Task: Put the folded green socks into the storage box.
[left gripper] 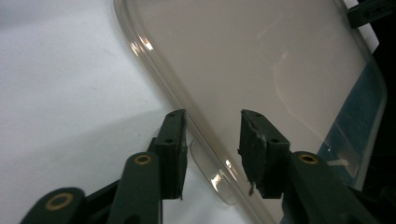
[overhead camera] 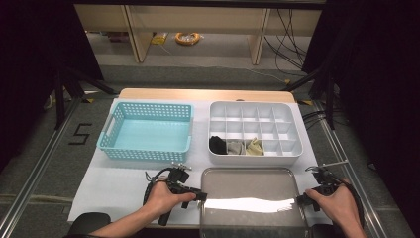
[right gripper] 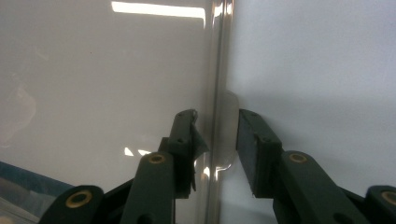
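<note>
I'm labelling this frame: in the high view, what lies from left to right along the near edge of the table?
Left gripper → clear lid → right gripper. Each gripper's jaws straddle a side rim of the lid without pressing on it.

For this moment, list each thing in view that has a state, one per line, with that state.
Clear flat plastic lid: lying flat on the table, both side edges between tongs.
Left tongs: open, straddling the lid's edge tab.
Right tongs: open, straddling the opposite edge tab.
White divided plastic organiser box: uncovered, folded items in three front cells.
Turquoise perforated plastic basket: upright, empty.
</note>
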The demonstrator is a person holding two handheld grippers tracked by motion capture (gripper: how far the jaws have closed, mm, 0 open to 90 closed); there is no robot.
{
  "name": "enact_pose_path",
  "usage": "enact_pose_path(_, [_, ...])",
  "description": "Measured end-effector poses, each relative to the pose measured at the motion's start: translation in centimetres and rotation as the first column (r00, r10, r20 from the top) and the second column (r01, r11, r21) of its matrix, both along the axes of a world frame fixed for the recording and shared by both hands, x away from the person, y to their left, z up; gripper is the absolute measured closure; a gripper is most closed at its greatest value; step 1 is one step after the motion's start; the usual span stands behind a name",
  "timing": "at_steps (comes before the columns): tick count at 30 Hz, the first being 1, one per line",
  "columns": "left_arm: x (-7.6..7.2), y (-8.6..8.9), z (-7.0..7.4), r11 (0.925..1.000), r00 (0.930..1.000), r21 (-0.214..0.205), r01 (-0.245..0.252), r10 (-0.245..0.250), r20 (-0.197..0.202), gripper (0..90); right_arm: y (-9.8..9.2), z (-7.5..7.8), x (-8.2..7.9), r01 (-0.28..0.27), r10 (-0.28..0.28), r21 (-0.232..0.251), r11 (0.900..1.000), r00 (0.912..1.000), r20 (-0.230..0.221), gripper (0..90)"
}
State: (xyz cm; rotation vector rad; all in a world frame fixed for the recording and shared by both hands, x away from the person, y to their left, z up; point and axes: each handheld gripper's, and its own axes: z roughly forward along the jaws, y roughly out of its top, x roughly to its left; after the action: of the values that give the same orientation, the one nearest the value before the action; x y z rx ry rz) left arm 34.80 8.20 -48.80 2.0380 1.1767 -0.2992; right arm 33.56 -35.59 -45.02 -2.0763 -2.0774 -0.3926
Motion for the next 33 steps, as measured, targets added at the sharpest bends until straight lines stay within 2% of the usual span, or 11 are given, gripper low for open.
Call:
enact_pose_path(10, [0.0,0.2,0.1,0.9987,0.9996,0.047,0.018,-0.019,0.021,69.6,0.1,0.0,0.0,0.010,-0.009,-0.025,0.9996,0.9998,0.016,69.0])
enact_pose_path(12, [0.0,0.1,0.1,0.9993,0.9998,0.037,0.001,-0.002,0.019,69.6,0.5,0.0,-0.1,0.063,-0.063,-0.005,0.9980,0.9980,0.004,68.9])
enact_pose_path(18, [-0.1,0.1,-0.1,0.9996,0.9996,0.013,-0.026,0.026,0.009,71.2,0.4,0.2,-0.1,0.056,-0.056,0.006,0.9984,0.9983,-0.015,69.2])
enact_pose_path(23, [-0.1,0.1,-0.1,0.9994,0.9995,0.008,-0.033,0.032,0.006,70.9,-0.3,0.2,-0.4,0.004,-0.004,-0.008,1.0000,0.9991,0.043,73.8])
enact_pose_path(24, [-0.1,0.2,-0.1,0.9995,0.9995,0.009,-0.031,0.031,0.006,70.9,0.2,0.6,-0.5,0.055,-0.055,-0.004,0.9985,0.9983,0.016,75.5])
enact_pose_path(25, [-0.1,0.2,-0.1,0.9995,0.9995,0.007,-0.030,0.030,0.007,70.7,-0.4,0.5,-0.5,-0.020,0.021,-0.017,0.9997,0.9974,0.069,90.0])
enact_pose_path(27, [-0.1,0.2,-0.2,0.9995,0.9995,-0.006,-0.032,0.032,0.001,69.6,0.2,0.6,-0.7,0.014,-0.016,0.071,0.9974,0.9995,0.028,88.2])
enact_pose_path(29, [-0.2,0.3,-0.1,0.9992,0.9992,-0.015,-0.038,0.038,-0.010,65.7,-0.2,0.5,-0.4,-0.066,0.064,0.067,0.9955,0.9974,0.032,82.6])
enact_pose_path(31, [-0.4,0.5,0.0,0.9992,0.9993,-0.014,-0.036,0.036,-0.013,62.0,0.6,0.9,-0.2,0.051,-0.053,0.068,0.9964,0.9982,0.030,78.4])
enact_pose_path(32, [-0.4,0.7,0.1,0.9994,0.9994,-0.014,-0.033,0.032,-0.015,60.9,0.3,0.9,-0.2,0.015,-0.018,0.047,0.9988,0.9974,0.069,76.1])
enact_pose_path(33, [-0.6,0.9,0.1,0.9992,0.9990,-0.015,-0.038,0.038,-0.024,60.2,0.4,1.1,-0.2,0.054,-0.056,0.034,0.9979,0.9976,0.042,74.8])
